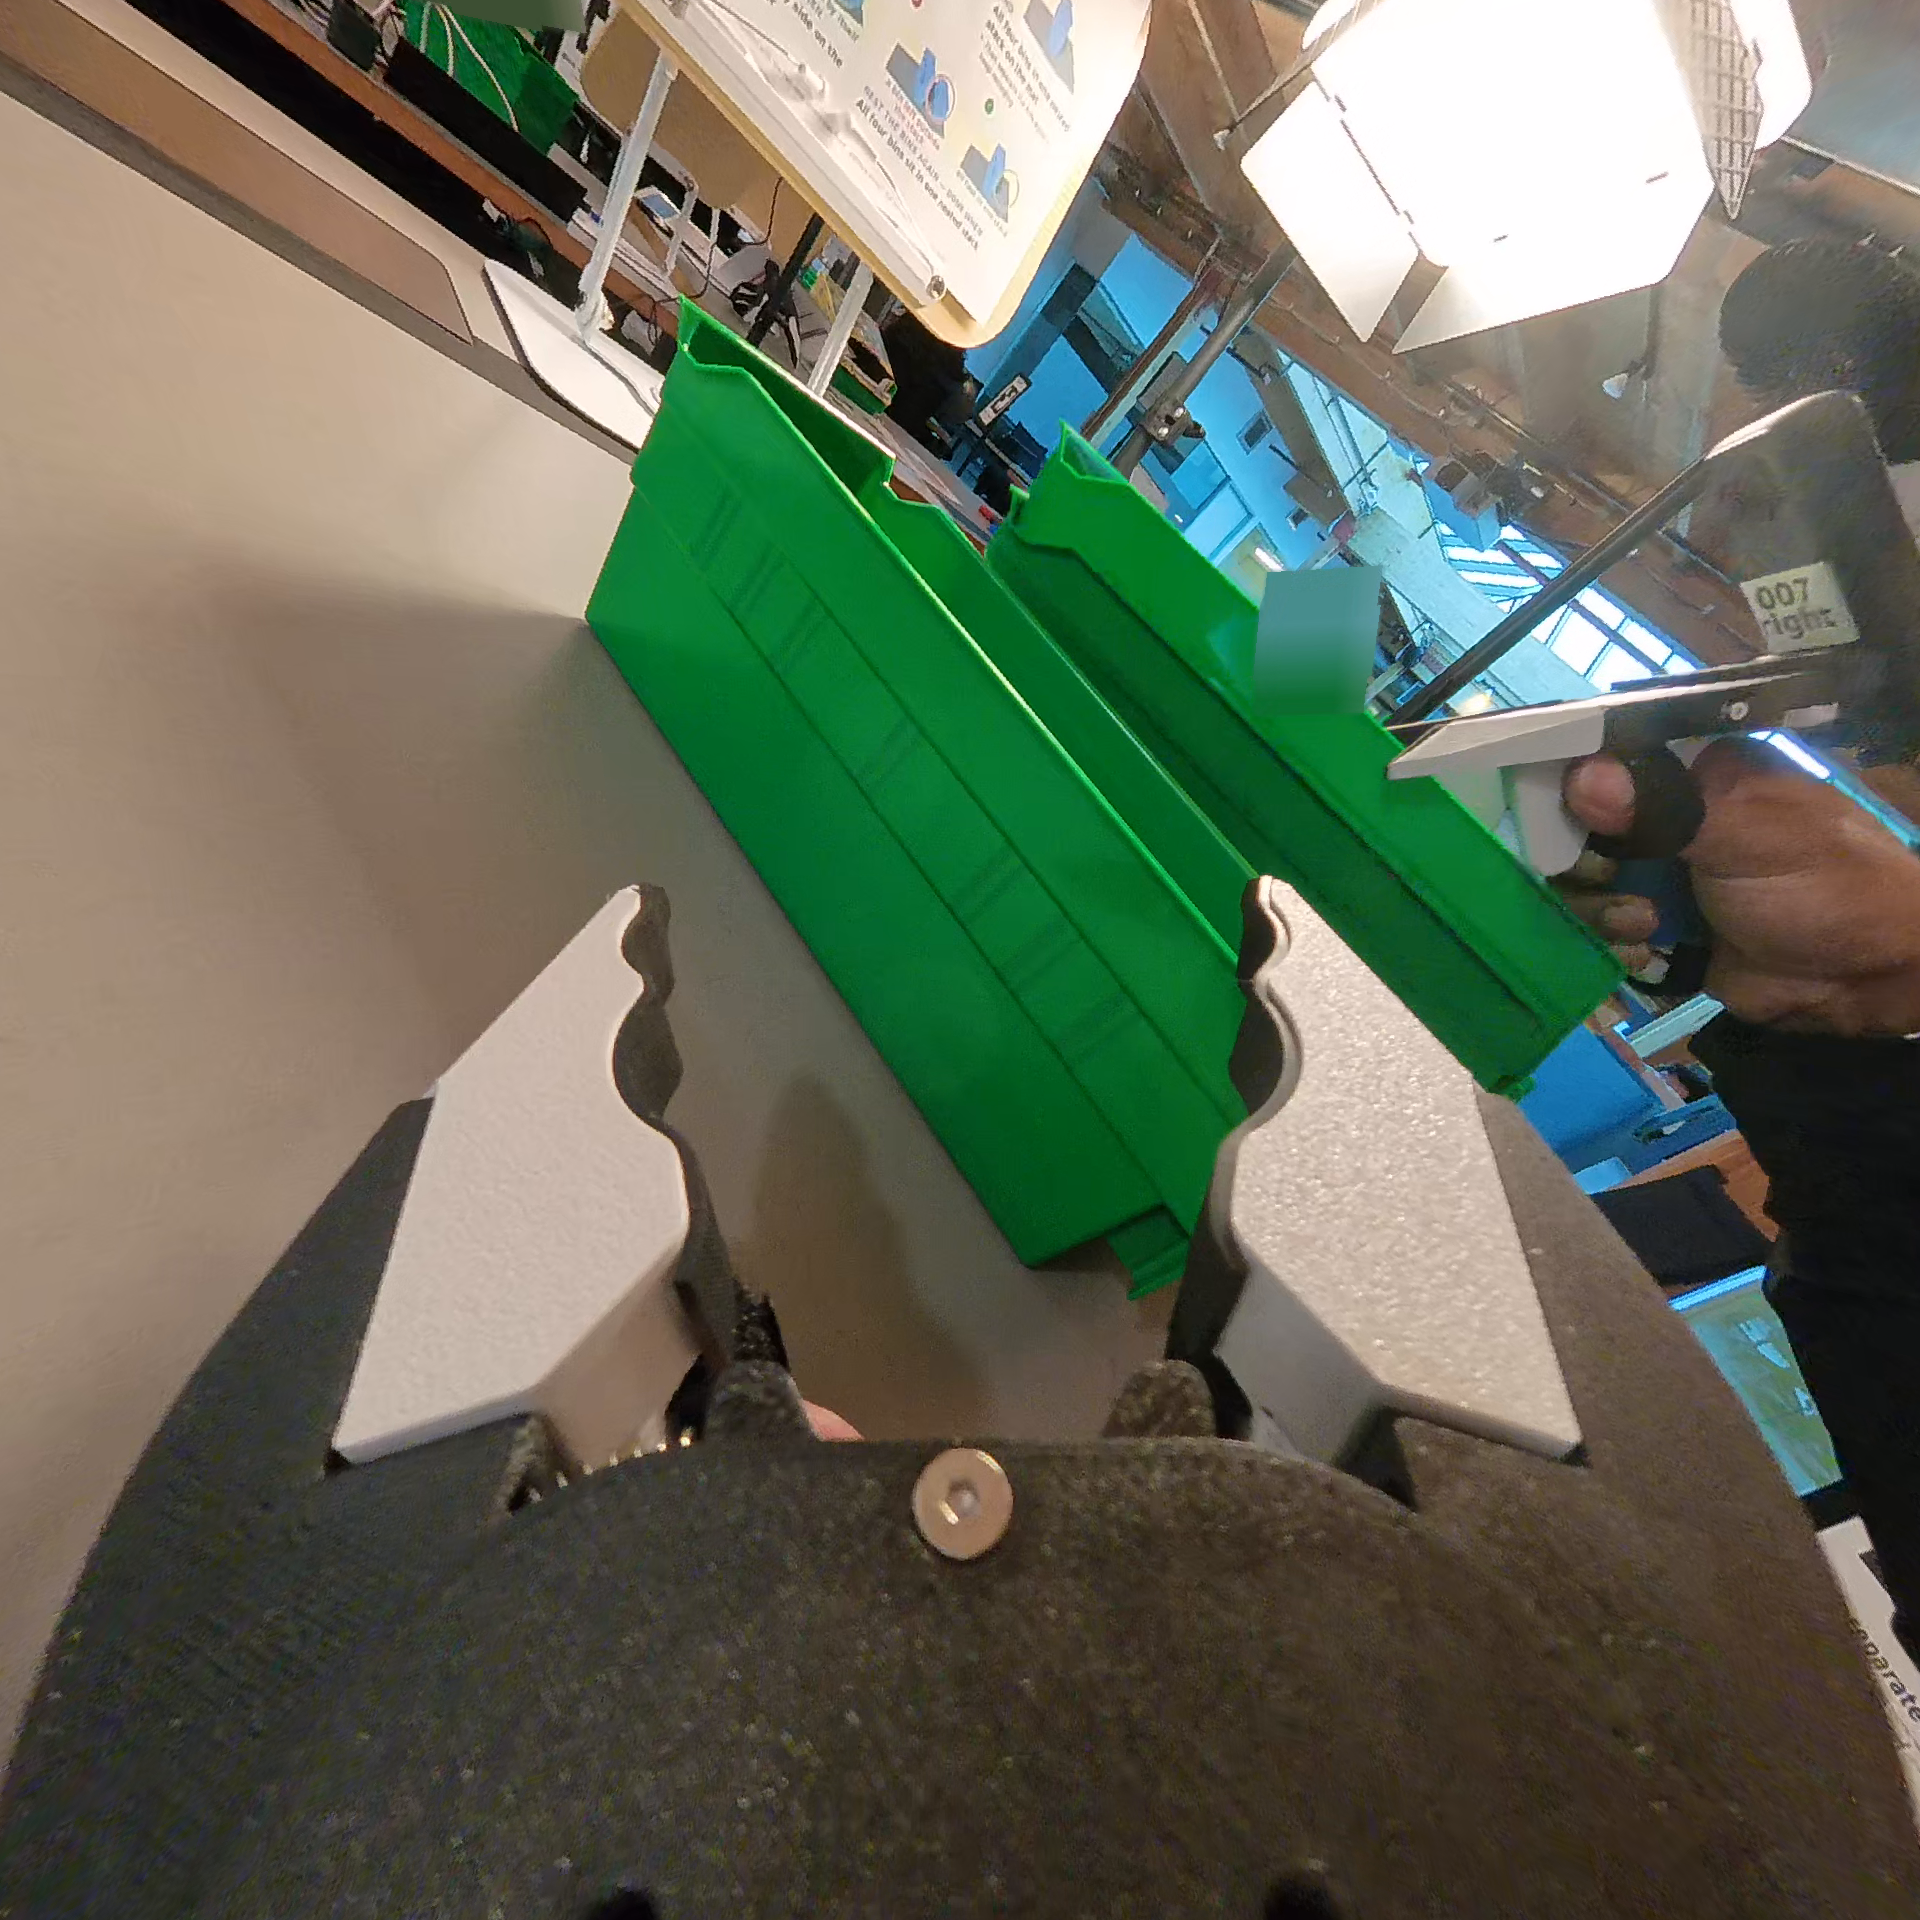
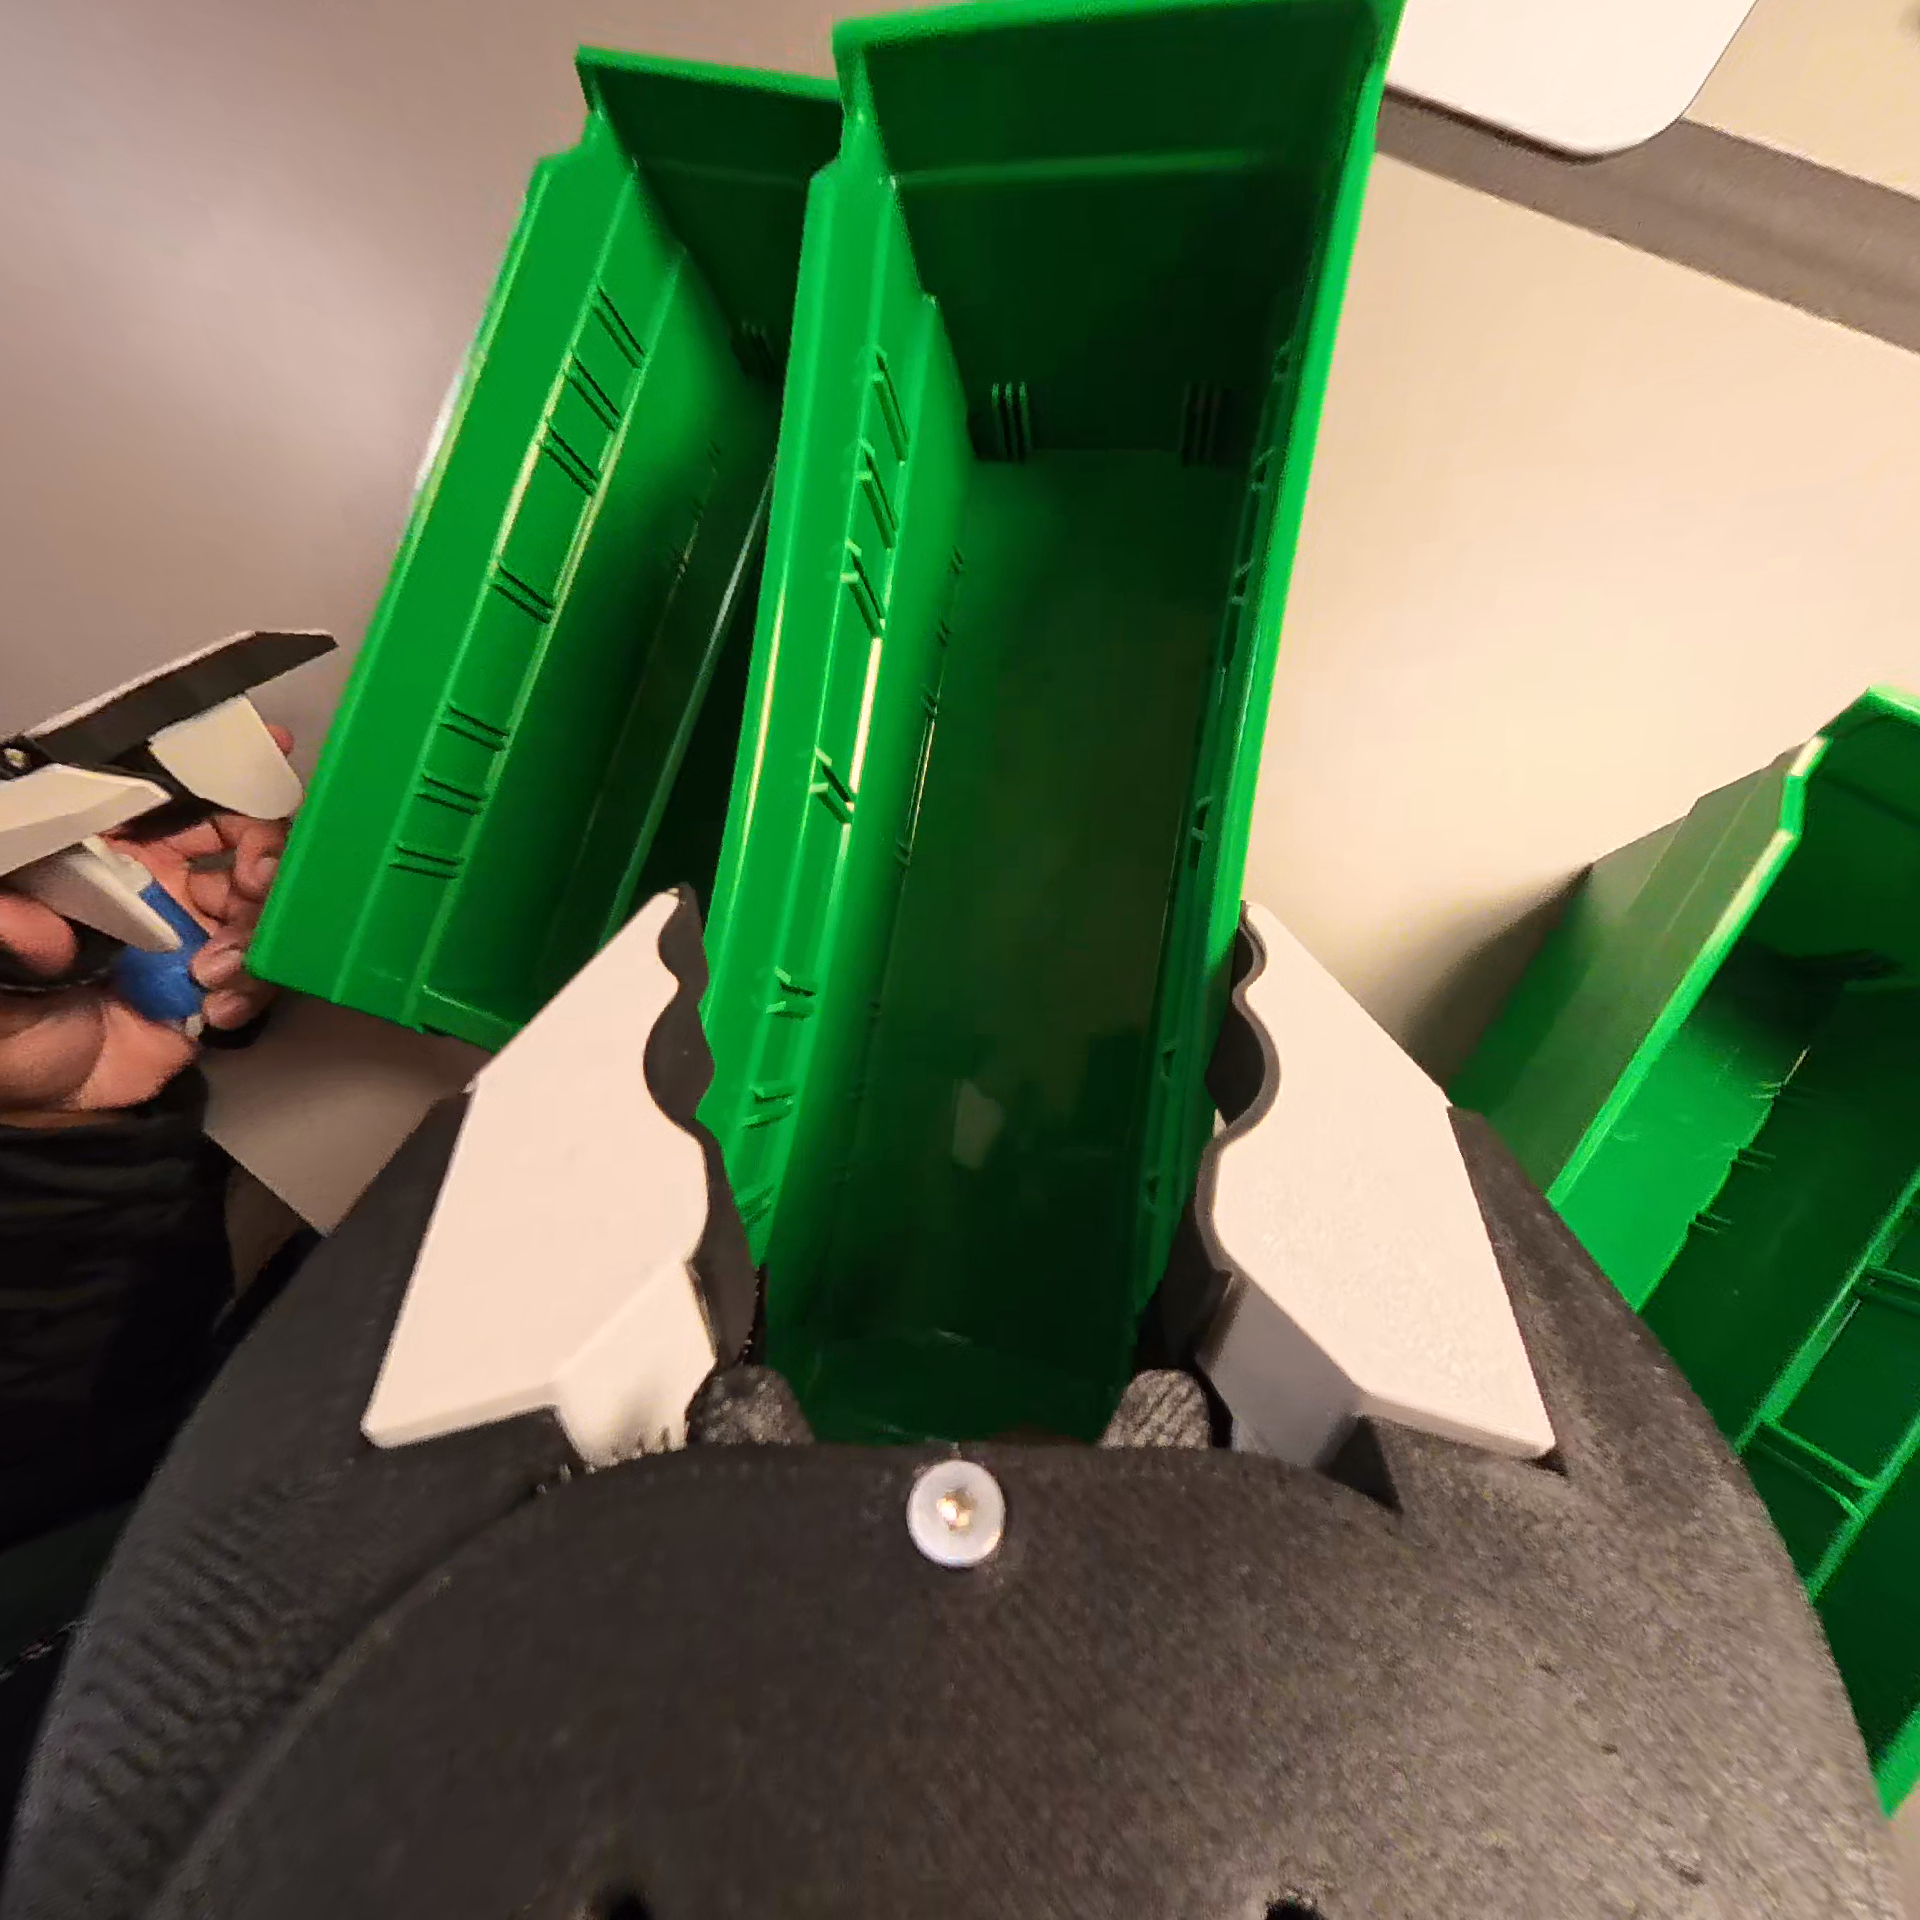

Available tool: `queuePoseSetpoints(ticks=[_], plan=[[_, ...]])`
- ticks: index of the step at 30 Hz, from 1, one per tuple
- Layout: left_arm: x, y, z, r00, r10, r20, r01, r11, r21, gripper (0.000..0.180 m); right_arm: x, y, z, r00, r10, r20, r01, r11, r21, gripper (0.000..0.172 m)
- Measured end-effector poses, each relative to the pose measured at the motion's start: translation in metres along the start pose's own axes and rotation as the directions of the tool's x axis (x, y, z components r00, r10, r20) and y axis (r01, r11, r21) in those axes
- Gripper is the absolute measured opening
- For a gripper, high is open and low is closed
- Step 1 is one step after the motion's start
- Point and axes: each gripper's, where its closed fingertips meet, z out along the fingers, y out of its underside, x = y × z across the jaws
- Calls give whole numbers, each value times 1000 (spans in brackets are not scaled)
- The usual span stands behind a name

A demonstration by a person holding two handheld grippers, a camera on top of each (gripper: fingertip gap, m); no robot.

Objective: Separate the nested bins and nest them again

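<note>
Though unseen leftward, third bin [image 2: 1714, 1091] (rightmost)

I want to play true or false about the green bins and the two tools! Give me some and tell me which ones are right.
1. All the bins are green. True.
2. The right tool has a green bin between its fingers, squeezed from both sides. True.
3. The left tool is holding a bin too. False: its fingers are wide apart with nothing between them; the nearest bin sits on the table ahead of it.
4. The held bin is full of toys. False: it is empty inside.
5. Another bin is off to the right of the held bin. True.
</note>
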Motion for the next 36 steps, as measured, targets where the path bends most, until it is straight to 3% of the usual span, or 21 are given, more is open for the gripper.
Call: queuePoseSetpoints(ticks=[25,29,34,36], plan=[[0,0,0,1000,1,1,-1,1000,2,108,2,9,12,999,50,15,-50,998,25,98],[0,0,1,1000,1,1,-1,1000,1,108,1,14,20,998,66,15,-67,997,37,105],[1,-1,0,1000,4,1,-4,1000,9,108,-9,3,6,978,133,161,-159,974,162,100],[1,-1,0,1000,3,-1,-3,1000,11,108,-15,6,-7,972,124,200,-160,970,180,106]])
